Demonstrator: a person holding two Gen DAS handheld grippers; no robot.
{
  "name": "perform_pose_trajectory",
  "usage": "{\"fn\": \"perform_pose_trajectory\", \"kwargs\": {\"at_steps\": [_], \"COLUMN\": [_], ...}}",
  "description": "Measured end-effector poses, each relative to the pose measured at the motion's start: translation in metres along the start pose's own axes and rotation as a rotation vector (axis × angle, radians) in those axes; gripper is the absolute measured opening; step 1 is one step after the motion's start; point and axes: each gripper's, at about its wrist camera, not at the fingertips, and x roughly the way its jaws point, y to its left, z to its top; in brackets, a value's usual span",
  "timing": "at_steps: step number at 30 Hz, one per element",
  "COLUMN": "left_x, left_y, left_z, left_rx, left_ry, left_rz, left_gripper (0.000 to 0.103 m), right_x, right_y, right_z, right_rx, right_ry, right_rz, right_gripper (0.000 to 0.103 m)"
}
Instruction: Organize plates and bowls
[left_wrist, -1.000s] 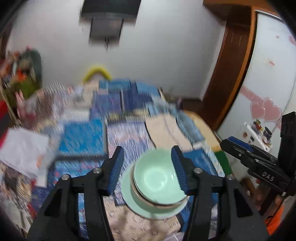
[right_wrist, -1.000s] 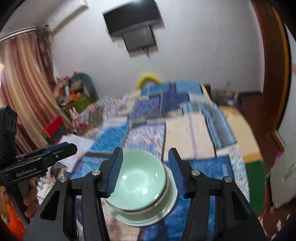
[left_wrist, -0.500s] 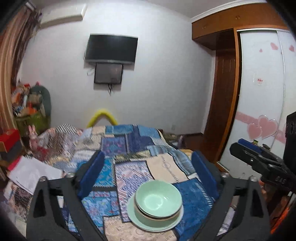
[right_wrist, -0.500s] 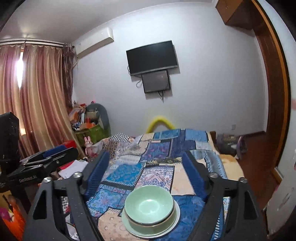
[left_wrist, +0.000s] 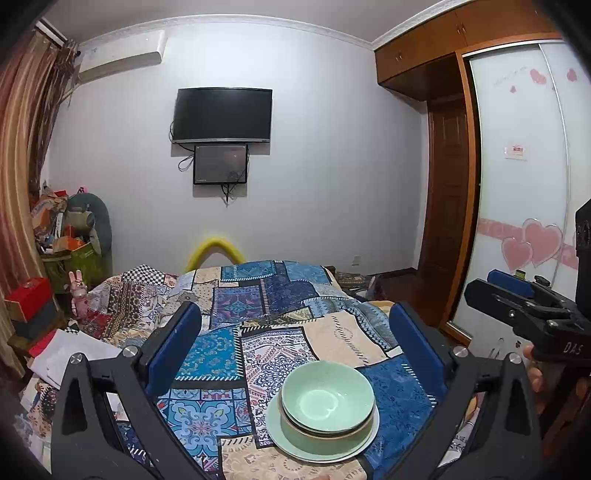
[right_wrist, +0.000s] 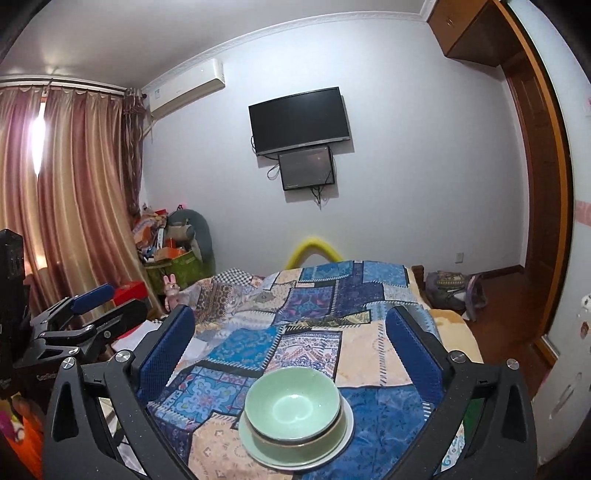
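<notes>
Two pale green bowls (left_wrist: 327, 398) are sitting nested one inside the other, and both are resting on a pale green plate (left_wrist: 284, 441) whose rim is showing around them. The upper bowl is glossy inside, with a lighter round patch at its bottom and a thin dark line running along its edge; the lower bowl is showing only as a band with a brownish rim beneath it. In the right wrist view the same stack is appearing as bowls (right_wrist: 293, 404) on the plate (right_wrist: 248, 439), upright and level.

The stack is standing near the close end of a bed, on a patchwork quilt (left_wrist: 258, 295) of blue, cream and patterned squares, partly on a dark blue patch and partly on a cream one.

The left gripper (left_wrist: 295, 339) is hanging over the quilt with its blue-padded jaws spread wide, having just been opening; the stack is lying below and between the two fingers, and neither pad is touching it. The right gripper (right_wrist: 291, 341) is standing likewise, its jaws wide apart after just opening, with the stack between them and clear of both pads.

Each gripper is showing at the edge of the other's view. A dark television (left_wrist: 222, 114) is hanging on the far white wall.
</notes>
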Motion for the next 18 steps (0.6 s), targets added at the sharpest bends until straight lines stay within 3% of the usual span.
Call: {"fn": "perform_pose_trajectory", "kwargs": {"at_steps": [18], "left_x": [0.0047], "left_y": [0.0027], "left_z": [-0.0025], "left_rx": [-0.012], "left_ry": [0.003], "left_rz": [-0.014], "left_gripper": [0.103], "right_x": [-0.0067], "right_y": [0.0019], "right_z": [-0.0055], "right_rx": [-0.005], "right_ry": [-0.005], "right_rz": [-0.002], "right_gripper": [0.103]}}
